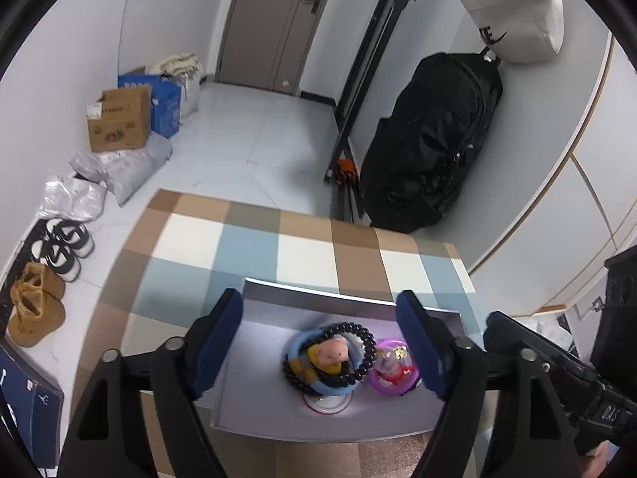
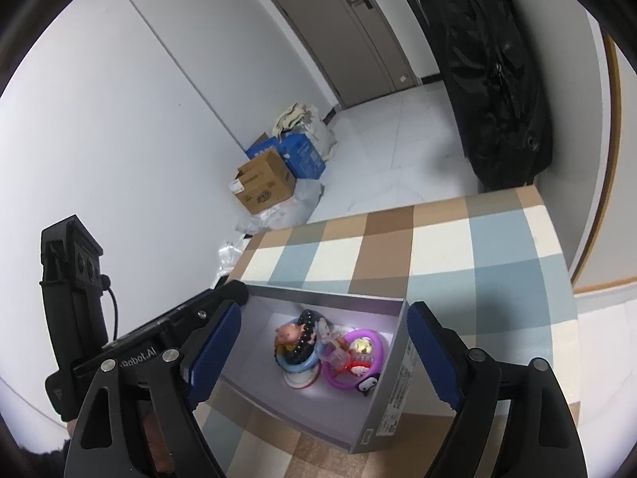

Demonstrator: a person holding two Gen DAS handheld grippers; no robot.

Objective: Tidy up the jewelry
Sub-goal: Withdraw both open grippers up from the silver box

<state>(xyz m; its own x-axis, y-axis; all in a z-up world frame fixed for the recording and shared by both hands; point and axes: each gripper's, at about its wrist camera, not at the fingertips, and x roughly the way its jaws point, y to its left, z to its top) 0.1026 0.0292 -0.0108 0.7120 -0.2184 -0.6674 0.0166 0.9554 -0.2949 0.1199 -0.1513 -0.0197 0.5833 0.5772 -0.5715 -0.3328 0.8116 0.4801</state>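
Observation:
A shallow grey box [image 1: 350, 302] lies on the checked tablecloth [image 1: 302, 255]. Inside it, a black bead bracelet [image 1: 368, 354] is looped over a blue ring with a small pink pig figure [image 1: 332, 354]. A purple ring [image 1: 392, 370] with charms lies beside them on the right. My left gripper [image 1: 318, 342] hovers over the box, open, its blue pads on either side of the jewelry and touching nothing. In the right wrist view, the right gripper [image 2: 322, 338] is also open above the box [image 2: 326, 292], with the bead bracelet [image 2: 304, 338] and purple ring [image 2: 358, 358] below it.
A large black bag [image 1: 430, 139] leans on the wall beyond the table's far right corner. Cardboard boxes [image 1: 119, 119], plastic parcels and shoes [image 1: 63, 247] line the floor at the left. The table's far edge drops to tiled floor.

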